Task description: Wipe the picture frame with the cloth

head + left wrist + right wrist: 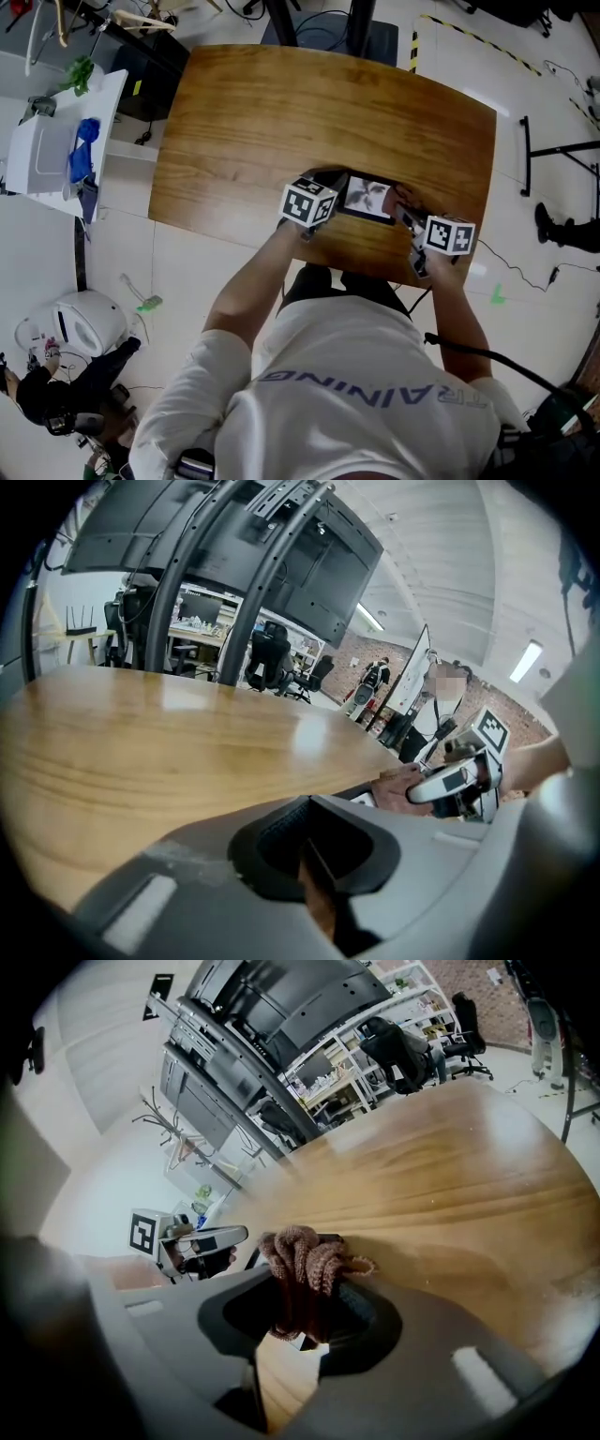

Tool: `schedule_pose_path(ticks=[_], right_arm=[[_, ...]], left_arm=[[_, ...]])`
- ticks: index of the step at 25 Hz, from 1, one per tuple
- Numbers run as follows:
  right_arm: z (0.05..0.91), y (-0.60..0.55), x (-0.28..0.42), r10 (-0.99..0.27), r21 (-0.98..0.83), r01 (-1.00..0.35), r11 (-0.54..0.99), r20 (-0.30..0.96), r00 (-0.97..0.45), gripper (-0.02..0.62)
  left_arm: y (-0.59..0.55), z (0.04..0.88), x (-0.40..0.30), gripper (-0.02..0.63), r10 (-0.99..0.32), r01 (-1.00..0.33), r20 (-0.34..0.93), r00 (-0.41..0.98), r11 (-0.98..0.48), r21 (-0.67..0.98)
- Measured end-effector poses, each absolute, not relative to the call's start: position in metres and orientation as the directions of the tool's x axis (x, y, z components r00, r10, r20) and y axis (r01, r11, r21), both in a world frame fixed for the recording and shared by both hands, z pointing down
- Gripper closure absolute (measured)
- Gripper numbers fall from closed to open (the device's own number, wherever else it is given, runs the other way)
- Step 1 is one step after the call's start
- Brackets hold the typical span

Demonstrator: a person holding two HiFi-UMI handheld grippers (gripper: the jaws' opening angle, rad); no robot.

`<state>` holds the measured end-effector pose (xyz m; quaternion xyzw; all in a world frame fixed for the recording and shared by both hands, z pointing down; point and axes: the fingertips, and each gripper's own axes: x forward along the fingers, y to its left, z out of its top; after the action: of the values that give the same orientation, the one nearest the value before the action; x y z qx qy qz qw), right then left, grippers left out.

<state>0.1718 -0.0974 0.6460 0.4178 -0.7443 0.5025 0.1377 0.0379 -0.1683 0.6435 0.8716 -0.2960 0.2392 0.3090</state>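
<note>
Just inside the 6 o'clock edge of a brown, round-cornered wooden table (281, 112), a black-rimmed rectangular picture frame (367, 199) lies flat with its pale picture facing up. The left gripper (322, 214) sits at the frame's 9 o'clock side, and in the left gripper view its jaws are drawn together on a thin dark edge that appears to be the frame's rim. The right gripper (411, 223) comes in from 4 o'clock, its jaws clamped on a bunched pinkish-brown knitted cloth (305, 1262). The cloth (401, 200) rests against the frame's 3 o'clock end. Seen from the left gripper view, the right gripper (448, 782) sits just beyond a corner of the frame (364, 799). A person in a white T-shirt (375, 394) holds both tools, with arms reaching toward 12 o'clock.
</note>
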Motion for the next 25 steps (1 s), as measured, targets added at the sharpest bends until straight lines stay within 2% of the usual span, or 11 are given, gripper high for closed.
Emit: schedule_pose_path(ticks=[6,19,25], right_arm=[[0.648,-0.098,0.173,-0.482,-0.639,-0.758,0.132,0.627,-0.612,0.471],[0.647,-0.096,0.173,-0.494,-0.651,-0.751,0.113,0.619,-0.611,0.471],[0.629,-0.090,0.125,-0.425,-0.704,-0.683,0.192,0.568,-0.705,0.471]], left_arm=[[-0.161,0.650,0.047,0.600,-0.318,-0.633,0.607,0.729,-0.651,0.419],[-0.164,0.658,0.048,0.601,-0.296,-0.636,0.630,0.718,-0.646,0.422],[-0.164,0.662,0.047,0.600,-0.279,-0.639,0.636,0.719,-0.626,0.447]])
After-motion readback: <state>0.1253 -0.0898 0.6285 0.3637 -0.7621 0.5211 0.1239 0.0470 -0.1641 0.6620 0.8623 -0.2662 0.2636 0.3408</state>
